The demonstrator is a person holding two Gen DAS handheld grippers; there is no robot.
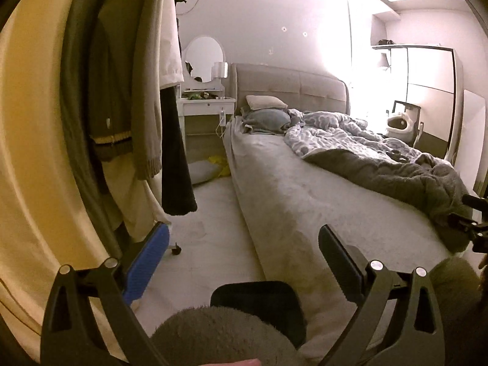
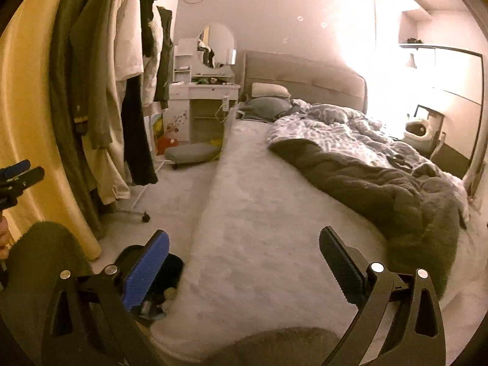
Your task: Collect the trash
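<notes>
The left gripper (image 1: 244, 244) and the right gripper (image 2: 244, 244) both have their 2 fingers spread wide, with nothing between them, probably because no trash is chosen yet. Both point slightly down over the near corner of the bed (image 2: 259, 228), as if to scan the room. The black bin (image 2: 155, 277), with some trash inside, stands on the floor just beside this corner, handy for dropping. More possible trash, something yellow (image 1: 221, 164), lies on the floor near the dressing table (image 1: 207, 105).
</notes>
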